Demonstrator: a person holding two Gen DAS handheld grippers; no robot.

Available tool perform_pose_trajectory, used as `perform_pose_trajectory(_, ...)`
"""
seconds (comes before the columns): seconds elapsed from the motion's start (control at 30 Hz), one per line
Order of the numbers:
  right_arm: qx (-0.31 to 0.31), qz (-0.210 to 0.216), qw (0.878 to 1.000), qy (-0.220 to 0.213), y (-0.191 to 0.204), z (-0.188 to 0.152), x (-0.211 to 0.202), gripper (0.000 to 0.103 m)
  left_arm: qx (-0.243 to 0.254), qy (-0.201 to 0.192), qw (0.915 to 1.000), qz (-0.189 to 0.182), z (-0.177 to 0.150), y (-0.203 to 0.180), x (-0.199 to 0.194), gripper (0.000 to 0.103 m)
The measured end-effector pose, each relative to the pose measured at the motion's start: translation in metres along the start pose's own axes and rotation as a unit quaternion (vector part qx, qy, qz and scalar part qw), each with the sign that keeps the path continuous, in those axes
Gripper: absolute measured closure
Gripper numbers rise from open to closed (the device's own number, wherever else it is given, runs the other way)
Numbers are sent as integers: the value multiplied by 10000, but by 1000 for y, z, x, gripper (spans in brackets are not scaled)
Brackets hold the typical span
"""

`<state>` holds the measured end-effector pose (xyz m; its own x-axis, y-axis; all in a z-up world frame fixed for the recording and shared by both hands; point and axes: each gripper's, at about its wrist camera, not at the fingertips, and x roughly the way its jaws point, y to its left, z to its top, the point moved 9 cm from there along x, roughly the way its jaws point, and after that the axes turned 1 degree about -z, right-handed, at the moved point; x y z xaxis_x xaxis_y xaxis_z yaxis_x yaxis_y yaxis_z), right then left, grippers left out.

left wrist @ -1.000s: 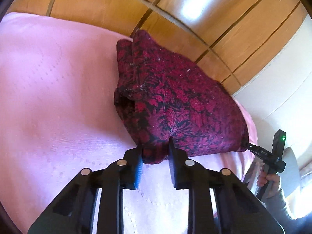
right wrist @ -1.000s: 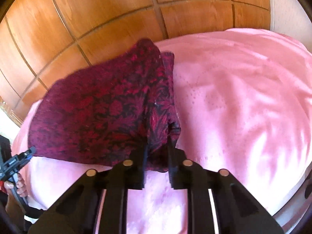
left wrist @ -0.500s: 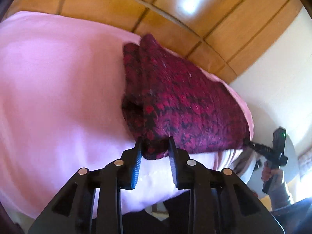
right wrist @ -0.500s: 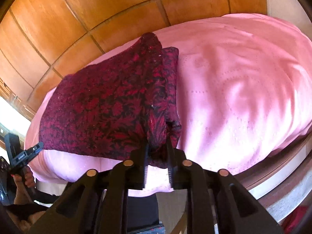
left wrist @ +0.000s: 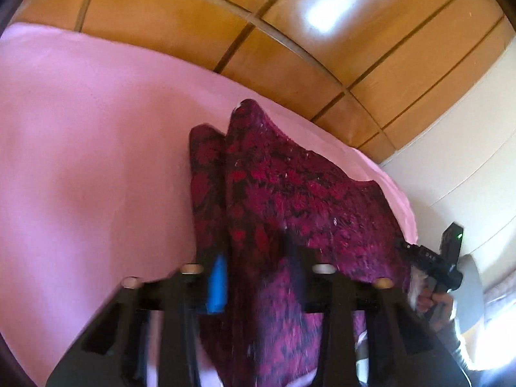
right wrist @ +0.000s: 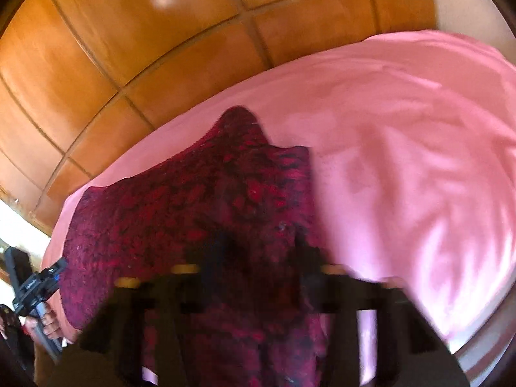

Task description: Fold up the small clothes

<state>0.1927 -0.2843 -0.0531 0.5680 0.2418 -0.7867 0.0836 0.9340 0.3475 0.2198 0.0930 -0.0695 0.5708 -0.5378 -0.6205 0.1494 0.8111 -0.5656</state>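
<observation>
On the pink bed point(left wrist: 80, 167), a dark red patterned garment point(left wrist: 290, 193) lies part-folded, its near edge lifted off the sheet. The left gripper point(left wrist: 258, 277) has cloth between its fingers, which are closing on it; the right gripper point(right wrist: 258, 258) is closing on the opposite corner, cloth draped between and over its fingers. The step in hand looks like raising the near edge to fold it over. Next, both corners should travel together toward the far edge by the wooden wall point(right wrist: 129, 48), kept level and taut.
</observation>
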Motion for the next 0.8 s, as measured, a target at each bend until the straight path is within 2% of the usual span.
perform_pose_trajectory(0.03, -162, -152, 9997, -127, 5, 6, -2, 86, 91, -85, 9999, 61, 5, -2, 0, 89)
perform_pose_trajectory(0.1, -308, -197, 9987, -344, 12, 14, -11, 88, 159, -276, 9994, 127, 14, -7, -3, 90)
perform_pose_trajectory(0.17, -322, -373, 9974, -521, 10, 19, -16, 88, 206, -245, 9987, 392, 16, -2, 6, 90)
perform_pose_trajectory(0.23, -466, -738, 9953, -418, 3, 13, -4, 88, 261, -48, 9972, 701, 7, 7, 24, 90)
perform_pose_trajectory(0.3, -528, -917, 9942, -179, -5, -2, 19, 87, 342, -28, 9956, 871, 0, 8, 27, 90)
perform_pose_trajectory(0.37, -535, -928, 9938, -296, -5, -3, 17, 82, 528, -131, 9918, 1157, 3, 1, 20, 88)
perform_pose_trajectory(0.4, -521, -918, 9938, -340, -5, -2, 14, 76, 630, -252, 9885, 1350, 6, -4, 14, 83)
perform_pose_trajectory(0.5, -542, -1091, 9913, -494, -7, 3, 2, 54, 1072, -541, 9777, 1722, 14, -23, 1, 76)
perform_pose_trajectory(0.53, -538, -1114, 9904, -621, -5, 5, -7, 54, 1202, -653, 9747, 1771, 17, -30, -3, 62)
perform_pose_trajectory(0.6, -559, -1180, 9880, -824, 3, 8, -23, 53, 1343, -837, 9712, 1782, 22, -41, -9, 52)
perform_pose_trajectory(0.67, -691, -1149, 9860, -989, 17, 12, -33, 50, 1480, -894, 9693, 1750, 26, -50, -7, 52)
perform_pose_trajectory(0.8, -1168, -742, 9865, -871, 68, 11, -28, 47, 1662, -935, 9666, 1710, 29, -62, -3, 52)
